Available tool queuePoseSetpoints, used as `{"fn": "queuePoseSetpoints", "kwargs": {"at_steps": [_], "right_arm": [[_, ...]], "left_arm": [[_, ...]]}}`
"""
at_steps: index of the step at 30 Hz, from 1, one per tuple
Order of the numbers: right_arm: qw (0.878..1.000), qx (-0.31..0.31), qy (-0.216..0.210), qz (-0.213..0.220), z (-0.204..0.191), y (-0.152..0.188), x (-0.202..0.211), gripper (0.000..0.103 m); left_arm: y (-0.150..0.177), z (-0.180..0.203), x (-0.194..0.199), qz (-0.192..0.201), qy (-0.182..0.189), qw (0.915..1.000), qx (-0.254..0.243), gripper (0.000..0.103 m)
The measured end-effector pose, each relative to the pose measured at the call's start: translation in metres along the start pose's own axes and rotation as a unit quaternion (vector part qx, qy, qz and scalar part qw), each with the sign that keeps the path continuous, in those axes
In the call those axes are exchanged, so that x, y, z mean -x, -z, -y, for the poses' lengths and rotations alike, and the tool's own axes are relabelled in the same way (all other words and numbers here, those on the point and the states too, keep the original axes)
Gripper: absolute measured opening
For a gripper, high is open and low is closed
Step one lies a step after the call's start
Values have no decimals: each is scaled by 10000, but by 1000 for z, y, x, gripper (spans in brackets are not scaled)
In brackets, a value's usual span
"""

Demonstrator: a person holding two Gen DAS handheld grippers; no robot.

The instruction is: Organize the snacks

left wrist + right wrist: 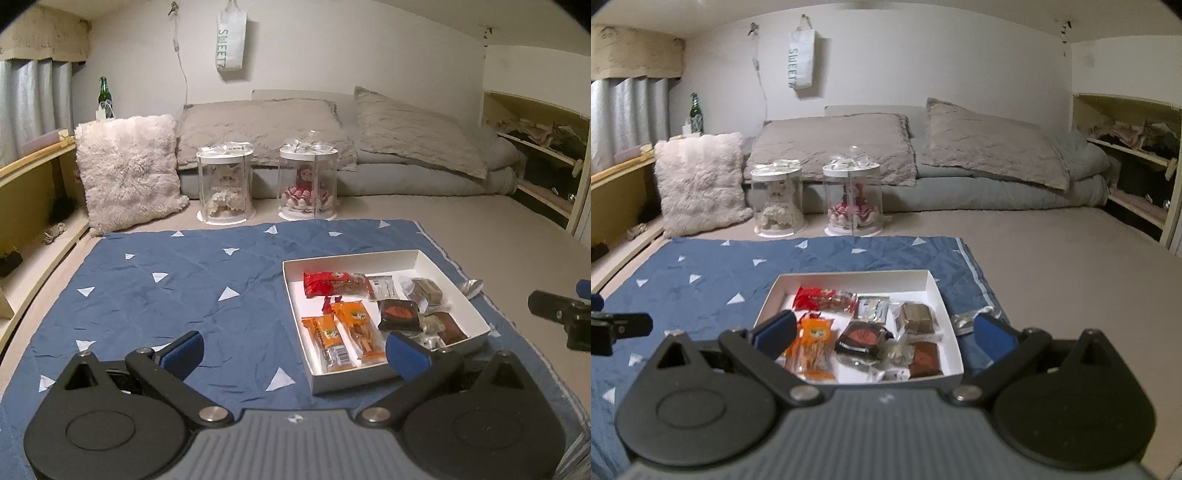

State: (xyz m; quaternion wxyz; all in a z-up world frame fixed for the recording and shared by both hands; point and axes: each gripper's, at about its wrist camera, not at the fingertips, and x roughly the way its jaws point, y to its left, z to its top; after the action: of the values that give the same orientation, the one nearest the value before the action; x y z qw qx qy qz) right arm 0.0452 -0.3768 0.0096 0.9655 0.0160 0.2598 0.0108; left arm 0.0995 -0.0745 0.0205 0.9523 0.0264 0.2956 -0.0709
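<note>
White cardboard, shallow and rectangular: the open box (pixel 943 314) sits on a blue quilted mat with white triangles (pixel 166 291), and nearly all the snacks are already in it. Along the box's far wall lies a red foil packet (pixel 823 298); at its near-left corner, two orange-wrapped bars (pixel 343 338) lie side by side; its right half holds a small grey-green sachet (pixel 872 308), a dark square packet with a red oval (pixel 860 338) and some brown wrapped blocks (pixel 918 314). Just outside the box's right wall, one crinkled silver wrapper (pixel 964 321) lies on the mat, apparently the last stray.

The left gripper (pixel 295 347) hovers at the box's near-left side, its blue-padded fingers (pixel 184 349) spread wide and holding nothing. The right gripper (pixel 884 334) hangs over the box's near edge, likewise spread and empty. I'd judge the sorting nearly finished, with that wrapper left.
</note>
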Motion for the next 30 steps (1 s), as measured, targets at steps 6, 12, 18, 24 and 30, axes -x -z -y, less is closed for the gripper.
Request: {"fn": "queuePoseSetpoints", "kwargs": {"at_steps": [6,12,18,24,30], "right_arm": [[9998,134,-56,-105,-7,21,14,103],[9998,102,-40,-139,-9,34,23,103],[10000,58,-59,-50,-5,40,31,103],[9999,121,-68,-38,-7,46,34,103],[9997,242,-62,-48,-9,47,31,103]], "left_arm": [[14,3,12,175,-49,9998,-127,103],[31,7,20,152,-4,9994,-308,103],[42,4,23,120,-65,9993,-345,103],[47,-1,28,170,-100,9993,-314,103],[50,-5,32,207,-101,9994,-242,103]]}}
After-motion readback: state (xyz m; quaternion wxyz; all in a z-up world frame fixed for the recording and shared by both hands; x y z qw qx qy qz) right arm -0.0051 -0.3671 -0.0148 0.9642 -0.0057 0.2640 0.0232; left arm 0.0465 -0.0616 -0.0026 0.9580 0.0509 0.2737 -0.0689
